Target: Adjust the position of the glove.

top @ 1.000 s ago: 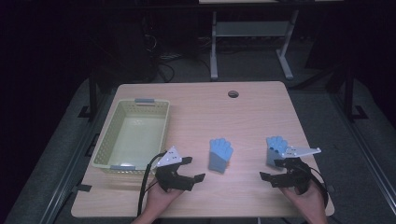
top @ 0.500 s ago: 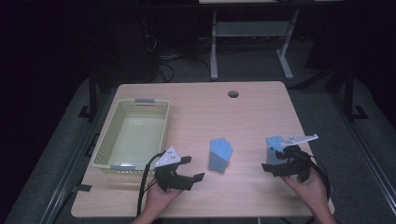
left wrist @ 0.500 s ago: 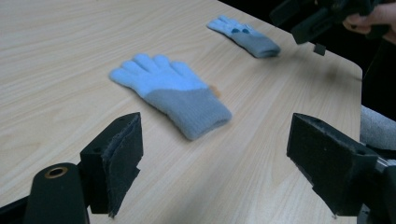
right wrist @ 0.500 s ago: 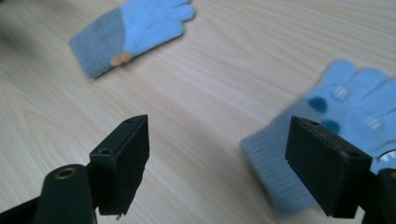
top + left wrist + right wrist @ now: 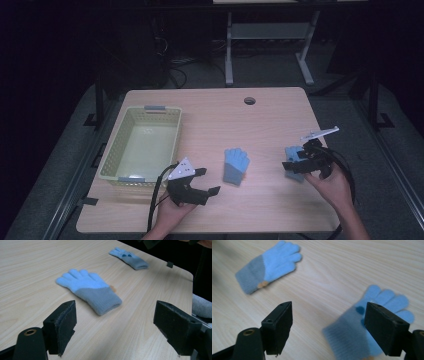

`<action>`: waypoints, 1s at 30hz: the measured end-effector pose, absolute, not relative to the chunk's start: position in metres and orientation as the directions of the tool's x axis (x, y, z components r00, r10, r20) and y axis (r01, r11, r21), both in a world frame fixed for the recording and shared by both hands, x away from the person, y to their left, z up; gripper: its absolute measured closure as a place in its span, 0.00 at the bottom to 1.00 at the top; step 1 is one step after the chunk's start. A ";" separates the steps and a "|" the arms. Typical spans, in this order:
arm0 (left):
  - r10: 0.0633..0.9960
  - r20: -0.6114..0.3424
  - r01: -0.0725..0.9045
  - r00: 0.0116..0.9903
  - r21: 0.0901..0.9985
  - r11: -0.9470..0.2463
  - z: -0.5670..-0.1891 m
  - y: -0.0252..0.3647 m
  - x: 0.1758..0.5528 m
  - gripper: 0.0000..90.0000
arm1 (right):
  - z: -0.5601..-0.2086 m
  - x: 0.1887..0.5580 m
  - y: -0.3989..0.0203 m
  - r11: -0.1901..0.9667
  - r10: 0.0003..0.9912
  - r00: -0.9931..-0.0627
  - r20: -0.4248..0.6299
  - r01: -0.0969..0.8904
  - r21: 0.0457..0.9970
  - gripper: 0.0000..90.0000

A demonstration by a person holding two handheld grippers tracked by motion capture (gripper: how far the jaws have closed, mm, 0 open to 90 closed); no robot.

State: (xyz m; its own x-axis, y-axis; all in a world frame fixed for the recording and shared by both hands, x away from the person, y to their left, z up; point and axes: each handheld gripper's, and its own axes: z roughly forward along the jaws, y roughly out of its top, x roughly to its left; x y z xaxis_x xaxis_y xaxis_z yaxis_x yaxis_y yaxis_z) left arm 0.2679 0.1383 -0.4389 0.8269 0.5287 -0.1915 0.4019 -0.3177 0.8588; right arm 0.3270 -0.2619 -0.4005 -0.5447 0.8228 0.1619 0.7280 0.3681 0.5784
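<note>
A: High view. Which items lie on the table (image 5: 210, 115)?

B: Two blue gloves. The middle glove (image 5: 235, 166) lies flat at lower centre of the frame, fingers toward the top. The right glove (image 5: 292, 156) sits at lower right, mostly covered by the right gripper (image 5: 295, 165), so just a blue edge shows. A pale green basket (image 5: 111, 160) occupies the left side.

A: How do the jaws stand?

B: Left gripper (image 5: 207, 181), lower centre-left: jaws wide apart, holding nothing, just left of the middle glove. In the left gripper view that glove (image 5: 88, 291) lies ahead between the spread jaws, apart from both. In the right gripper view the jaws are also wide; the right glove (image 5: 362, 325) lies beneath them at lower right, blurred, its cuff cut off by the bottom edge and partly hidden by the right-hand jaw. Contact cannot be told.

A: Any other limits?

B: The hands are cut off at the bottom edge; the background is dark.
</note>
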 end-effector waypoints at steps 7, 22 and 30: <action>0.528 -0.218 0.416 0.821 0.861 -0.291 -0.439 0.138 0.269 0.21 | -0.407 0.341 -0.269 0.348 0.839 -0.516 0.172 0.753 0.559 0.29; 0.522 -0.221 0.418 0.824 0.859 -0.297 -0.441 0.138 0.269 0.21 | -0.415 0.355 -0.275 0.323 0.874 -0.454 0.173 0.809 0.491 0.36; 0.519 -0.218 0.415 0.826 0.859 -0.299 -0.441 0.137 0.269 0.21 | -0.426 0.362 -0.281 0.308 0.891 -0.418 0.175 0.842 0.442 0.42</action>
State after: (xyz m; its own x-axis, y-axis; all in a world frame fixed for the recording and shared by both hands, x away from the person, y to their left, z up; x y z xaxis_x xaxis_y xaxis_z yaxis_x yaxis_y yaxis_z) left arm 0.2691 0.1365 -0.4409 0.8264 0.5190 -0.2185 0.4149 -0.2990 0.8593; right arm 0.3616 -0.2815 -0.4255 -0.4179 0.8915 0.1751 0.8424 0.3080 0.4421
